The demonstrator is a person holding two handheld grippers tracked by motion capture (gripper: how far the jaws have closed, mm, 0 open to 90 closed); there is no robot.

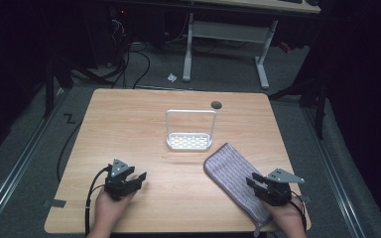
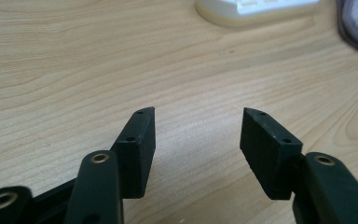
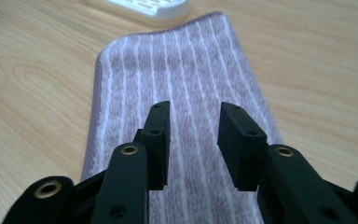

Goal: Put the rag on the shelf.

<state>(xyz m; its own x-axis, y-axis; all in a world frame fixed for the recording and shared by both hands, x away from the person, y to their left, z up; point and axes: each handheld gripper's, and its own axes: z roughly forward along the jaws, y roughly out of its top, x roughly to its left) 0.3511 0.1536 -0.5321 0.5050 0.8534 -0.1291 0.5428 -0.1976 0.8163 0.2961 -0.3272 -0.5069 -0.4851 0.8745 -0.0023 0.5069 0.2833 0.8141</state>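
Wooden table [image 1: 129,124] stands in a dim room, grey floor around it. Near its middle we see a white rack [image 1: 190,130], a perforated base with an upright loop handle. Just right of the rack lies a folded purple striped cloth [image 1: 230,173], running to the table's near edge. We hold the left gripper [image 1: 135,179] over bare wood at the near left, its jaws spread wide with nothing between them. We hold the right gripper [image 1: 252,179] above the cloth's near end, jaws apart with a narrower gap, gripping nothing
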